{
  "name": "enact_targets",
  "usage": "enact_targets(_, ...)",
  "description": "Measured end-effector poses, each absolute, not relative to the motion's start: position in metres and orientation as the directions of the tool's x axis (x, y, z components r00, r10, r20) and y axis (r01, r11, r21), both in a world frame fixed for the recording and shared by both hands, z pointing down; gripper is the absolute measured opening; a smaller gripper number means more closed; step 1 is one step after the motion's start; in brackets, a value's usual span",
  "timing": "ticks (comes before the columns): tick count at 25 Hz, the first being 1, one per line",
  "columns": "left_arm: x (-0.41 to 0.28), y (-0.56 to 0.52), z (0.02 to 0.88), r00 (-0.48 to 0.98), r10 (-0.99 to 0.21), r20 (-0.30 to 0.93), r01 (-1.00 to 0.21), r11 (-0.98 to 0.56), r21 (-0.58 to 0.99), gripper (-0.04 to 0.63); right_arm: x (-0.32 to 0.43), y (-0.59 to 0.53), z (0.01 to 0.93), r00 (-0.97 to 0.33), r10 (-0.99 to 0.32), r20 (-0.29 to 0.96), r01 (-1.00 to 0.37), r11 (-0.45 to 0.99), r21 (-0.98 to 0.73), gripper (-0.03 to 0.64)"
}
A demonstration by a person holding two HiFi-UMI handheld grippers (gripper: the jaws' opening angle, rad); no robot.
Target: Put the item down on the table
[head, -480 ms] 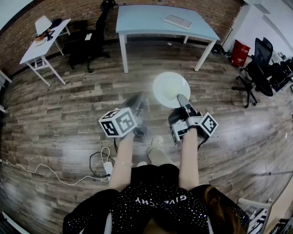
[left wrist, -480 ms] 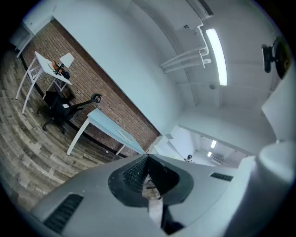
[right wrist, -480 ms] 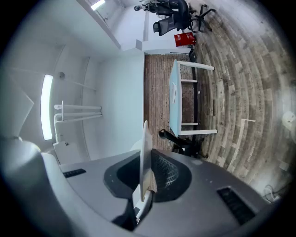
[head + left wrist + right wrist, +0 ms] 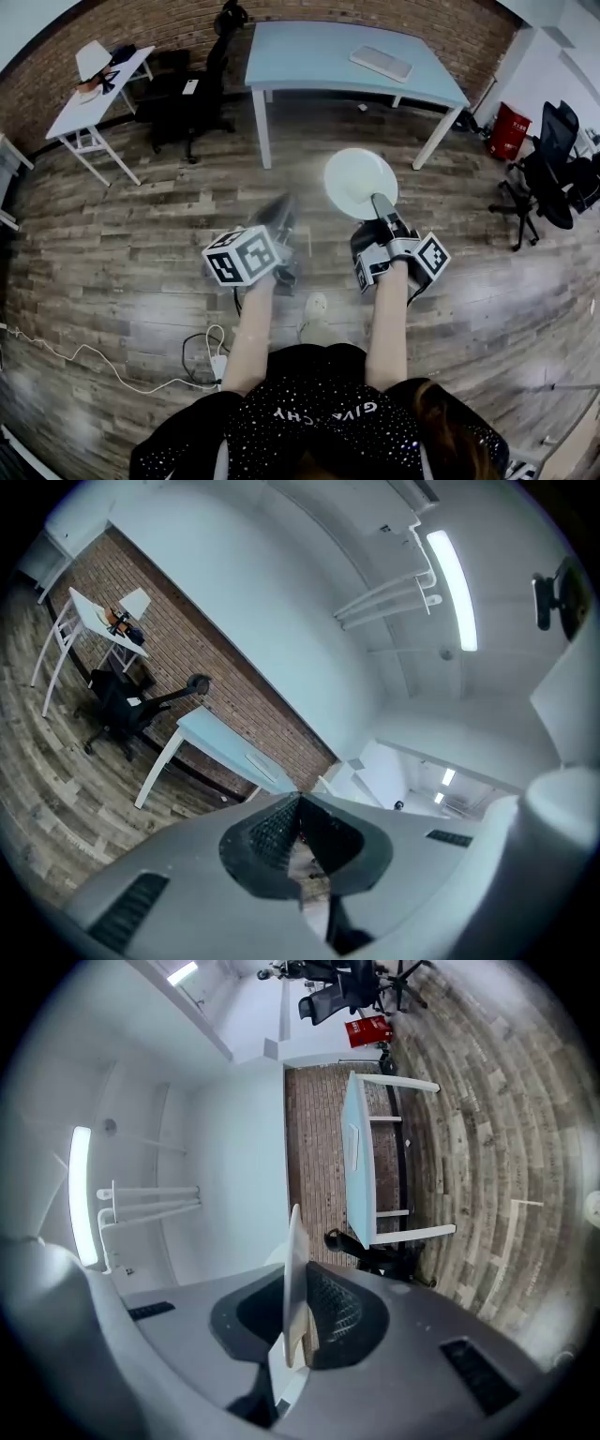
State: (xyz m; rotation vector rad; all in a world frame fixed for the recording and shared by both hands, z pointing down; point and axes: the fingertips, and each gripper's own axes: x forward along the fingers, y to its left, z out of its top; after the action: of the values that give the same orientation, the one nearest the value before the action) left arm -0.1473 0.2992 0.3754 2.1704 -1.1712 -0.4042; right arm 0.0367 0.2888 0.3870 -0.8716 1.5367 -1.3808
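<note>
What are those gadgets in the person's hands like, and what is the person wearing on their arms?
The left gripper and right gripper are grey, wedge-shaped two-jaw tools with black ribbed pads inside the jaws. Each carries a cube covered in black-and-white square markers. The person wears a black top speckled with small white dots and white lettering; no sleeves cover the forearms.

The plate [image 4: 356, 176] and the right hand-held gripper [image 4: 379, 201] have drifted slightly right in the head view; the worktop [image 4: 319, 56] and red bin [image 4: 511, 133] beyond have also shifted right.
</note>
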Motion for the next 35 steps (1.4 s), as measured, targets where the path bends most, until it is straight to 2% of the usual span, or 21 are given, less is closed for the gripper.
enact_targets(16,-0.078,0.105,0.372,0.551,-0.834,0.033,-0.641,-0.397,0.656,0.011,0.104,0.088,0.38,-0.391,-0.908,-0.153,0.049,0.145,-0.988,0.034)
enact_targets(35,-0.023,0.019,0.393,0.61,-0.789,0.078,-0.627,-0.419,0.657,0.011,0.14,0.028,0.415,-0.353,-0.929,-0.109,0.071,0.09,-0.993,0.034)
